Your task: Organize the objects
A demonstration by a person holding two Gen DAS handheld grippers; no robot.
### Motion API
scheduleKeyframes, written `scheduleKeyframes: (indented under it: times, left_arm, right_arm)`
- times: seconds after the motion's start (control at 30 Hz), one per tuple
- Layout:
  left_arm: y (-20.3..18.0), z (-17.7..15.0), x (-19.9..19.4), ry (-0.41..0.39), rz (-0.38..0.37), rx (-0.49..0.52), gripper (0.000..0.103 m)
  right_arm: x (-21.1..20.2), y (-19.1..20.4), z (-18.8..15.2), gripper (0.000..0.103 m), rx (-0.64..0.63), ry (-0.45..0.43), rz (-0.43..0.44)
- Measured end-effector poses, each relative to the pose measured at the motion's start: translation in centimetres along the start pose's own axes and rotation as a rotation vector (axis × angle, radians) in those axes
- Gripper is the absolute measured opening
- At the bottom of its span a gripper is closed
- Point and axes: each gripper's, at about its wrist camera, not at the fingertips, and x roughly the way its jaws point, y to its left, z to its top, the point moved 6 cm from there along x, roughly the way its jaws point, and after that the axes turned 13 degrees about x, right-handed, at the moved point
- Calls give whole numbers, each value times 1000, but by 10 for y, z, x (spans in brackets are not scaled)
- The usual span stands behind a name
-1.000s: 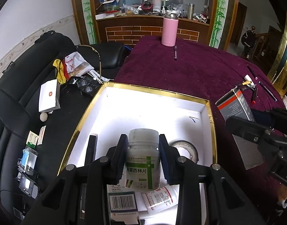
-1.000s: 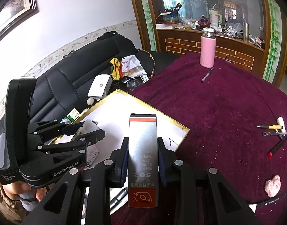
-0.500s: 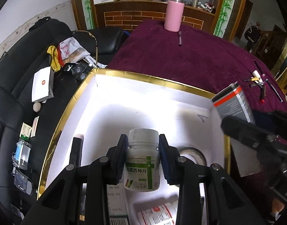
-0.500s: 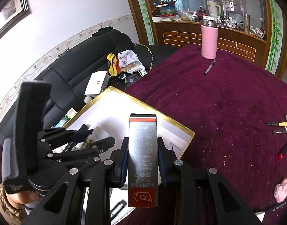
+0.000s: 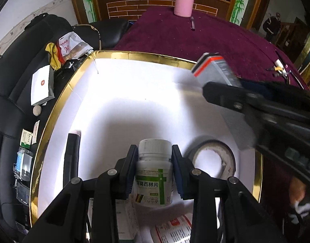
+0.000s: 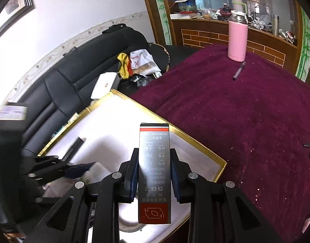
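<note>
My left gripper [image 5: 154, 169] is shut on a white medicine bottle [image 5: 153, 172] with a green label and holds it over the near part of a white, gold-rimmed box [image 5: 59, 105]. My right gripper [image 6: 154, 172] is shut on a tall grey glue box [image 6: 154, 174] with a red band and holds it above the same gold-rimmed box [image 6: 195, 139]. The glue box [image 5: 214, 73] and the right gripper also show at the right of the left wrist view. The left gripper shows blurred at the left of the right wrist view.
In the box lie a tape roll [image 5: 212, 158], a black pen-like stick [image 5: 70, 160] and paper packets [image 5: 171, 230]. A pink flask [image 6: 237, 38] and a pen [image 6: 239, 70] are on the purple cloth. A black sofa [image 5: 13, 93] with clutter lies to the left.
Both grippers have moved forward over the white box, each still holding its item. The glue box now hangs over the box's right side instead of beside it.
</note>
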Motion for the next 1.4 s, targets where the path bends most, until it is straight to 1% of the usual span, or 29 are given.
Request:
scheduleKeyframes:
  times: [0.1,0.27,0.5,0.6,0.63,0.67,0.7,0.73,0.77,0.83,0.93,1.0,1.13,1.27,1.4]
  left_arm:
    - [-7,-7,-1,34,2,31,32]
    - [-14,-17,-3,57,18,68,32]
    - [-16,-19,-4,68,27,69,32]
    - [-17,-20,-5,69,26,64,32]
    - [-17,-20,-5,70,25,63,32]
    - [-17,-20,-5,70,26,63,33]
    - [-17,-21,-6,72,27,61,35]
    - [-16,-21,-6,74,28,58,38]
    - [-16,-21,-6,75,30,55,41]
    - [-17,-22,-6,74,34,50,42]
    - [-16,-23,-9,62,41,43,44]
    - [-17,-22,-11,53,46,38,44]
    - [-17,-23,-19,31,56,26,46]
    - [-19,-21,-32,-7,63,24,54]
    - [-24,-21,-47,-52,75,25,62]
  right_arm:
    - [8,-5,-3,30,-4,9,-21]
    - [16,-15,-10,30,0,22,-39]
    - [13,-9,-17,31,-29,23,-40]
    - [12,-11,-18,31,-8,19,-35]
    - [11,-12,-17,33,-3,15,-35]
    - [8,-12,-16,40,-2,10,-33]
    - [7,-11,-15,44,-2,7,-28]
    - [5,-10,-15,53,-1,1,-21]
    - [3,-9,-15,60,-1,-5,-19]
    - [-3,-7,-14,61,0,-19,-13]
    - [-13,-5,-14,68,8,-44,-2]
    - [-21,-5,-14,71,18,-60,4]
    - [-43,-10,-16,86,53,-95,4]
    - [-71,-17,-20,95,95,-122,13]
    - [-97,-27,-30,99,133,-140,15]
